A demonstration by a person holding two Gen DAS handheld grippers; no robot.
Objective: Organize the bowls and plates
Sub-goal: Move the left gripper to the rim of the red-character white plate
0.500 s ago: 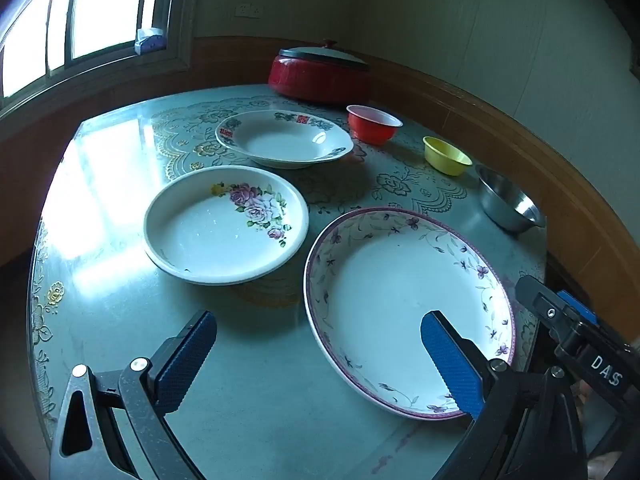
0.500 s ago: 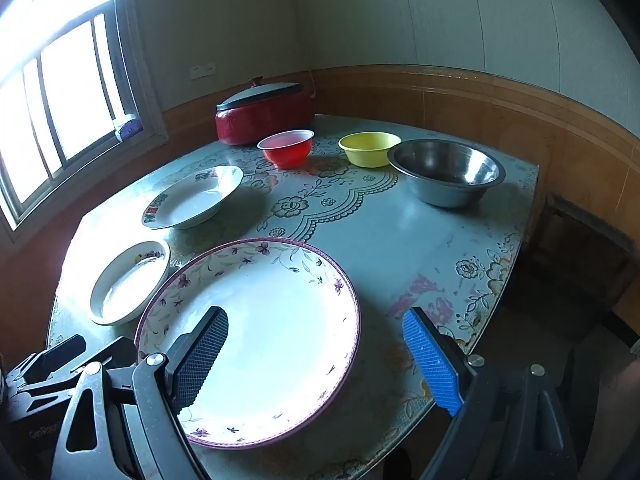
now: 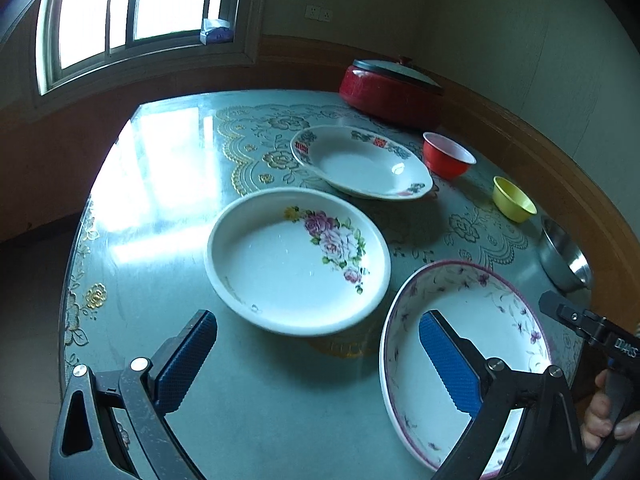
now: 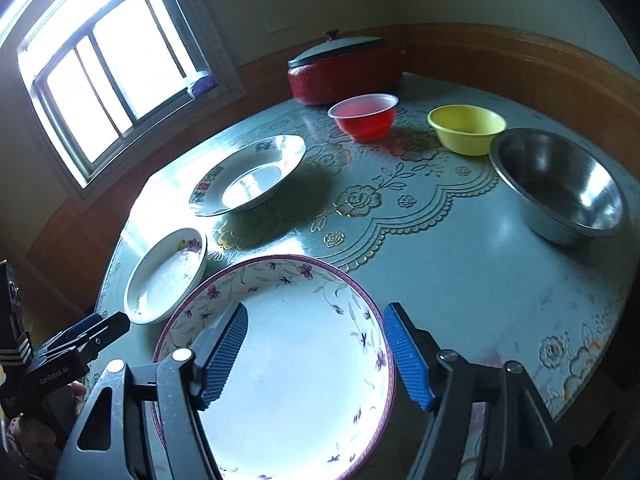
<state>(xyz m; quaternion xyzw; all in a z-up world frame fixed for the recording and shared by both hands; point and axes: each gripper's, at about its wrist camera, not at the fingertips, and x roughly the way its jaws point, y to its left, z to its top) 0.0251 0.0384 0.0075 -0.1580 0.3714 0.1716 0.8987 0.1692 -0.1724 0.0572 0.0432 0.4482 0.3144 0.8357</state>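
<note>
A large purple-rimmed floral plate (image 4: 296, 344) (image 3: 472, 340) lies at the table's near edge. My right gripper (image 4: 316, 344) is open, its two blue fingers straddling the plate's right rim. My left gripper (image 3: 320, 356) is open and empty above the table, in front of a rose-patterned deep plate (image 3: 296, 260) (image 4: 168, 276). A third white plate (image 3: 360, 162) (image 4: 250, 174) sits farther back. A red bowl (image 4: 366, 116) (image 3: 448, 154), a yellow bowl (image 4: 466, 128) (image 3: 514, 198) and a steel bowl (image 4: 560, 186) (image 3: 564, 258) stand along the right.
A red lidded pot (image 4: 344, 68) (image 3: 394, 90) stands at the back by the wall. The round table (image 4: 440, 264) has a glass top over a lace cloth. A window is at the back left. The right gripper's body (image 3: 592, 332) shows in the left wrist view.
My right gripper has moved forward and narrowed around the purple plate's right rim. My left gripper has swung left, now facing the rose plate.
</note>
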